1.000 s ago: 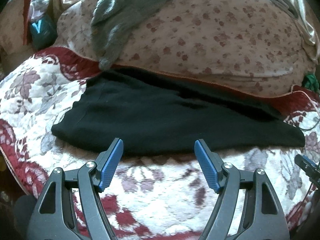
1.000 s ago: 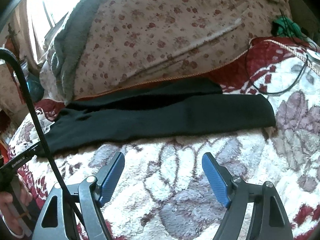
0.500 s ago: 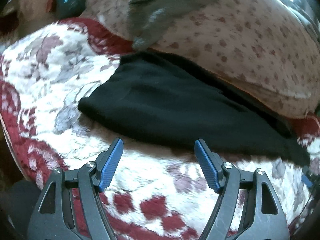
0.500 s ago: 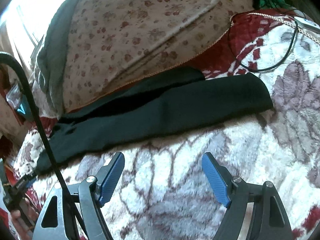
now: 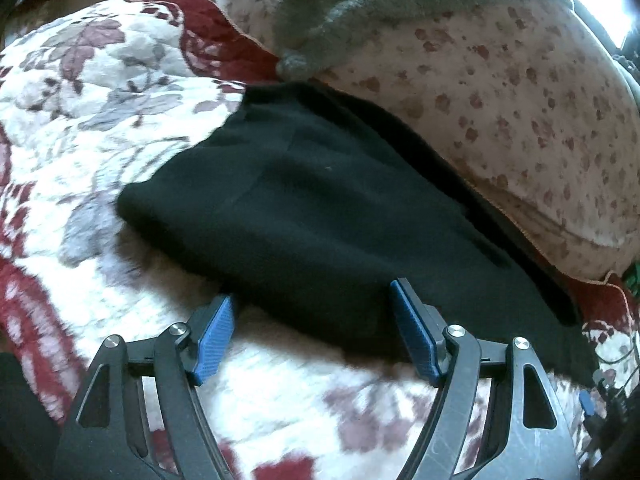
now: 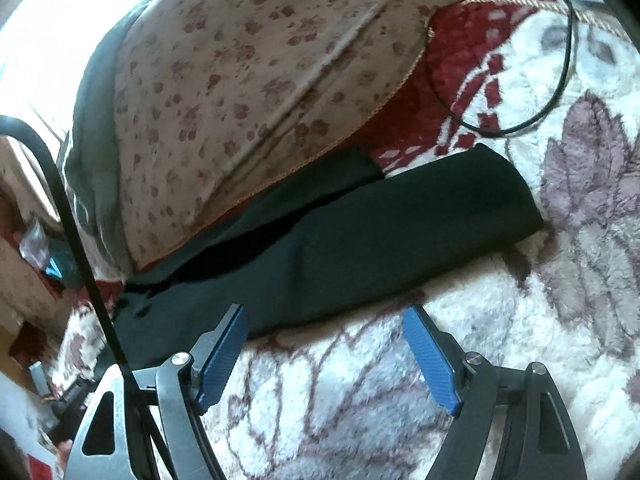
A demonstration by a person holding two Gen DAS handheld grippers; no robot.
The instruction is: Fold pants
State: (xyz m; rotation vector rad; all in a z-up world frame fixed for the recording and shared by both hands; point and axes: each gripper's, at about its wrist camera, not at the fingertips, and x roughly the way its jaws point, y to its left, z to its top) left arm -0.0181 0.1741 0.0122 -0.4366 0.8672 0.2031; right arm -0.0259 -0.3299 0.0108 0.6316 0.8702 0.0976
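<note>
**Black pants laid out ahead of two wide claws**

Underneath everything, a fluffy white bed blanket with mauve flowers and dark red patches (image 5: 132,80), spreading below and to both sides of each claw. Beyond the claws, heaped at the far side, a pale quilt dotted with small reddish flowers (image 6: 248,92), its corded edge lying over the far strip of the pants. Draped on top of that quilt, a grey fleece cloth (image 5: 360,4).

Straight ahead of both claws, long black fabric pants (image 5: 320,216) stretched flat across the blanket, already doubled lengthwise; near edge running just past the fingertips. Hem end (image 6: 508,196) forward and to the right of the right claw.

Left claw (image 5: 312,328) spread wide, nothing between the blue pads, tips at the pants' near edge; contact hard to judge. Right claw (image 6: 326,344) also spread wide and bare, left tip just at the dark edge.

Far right of the right claw, a thin black cable loop (image 6: 560,80) on the blanket.
</note>
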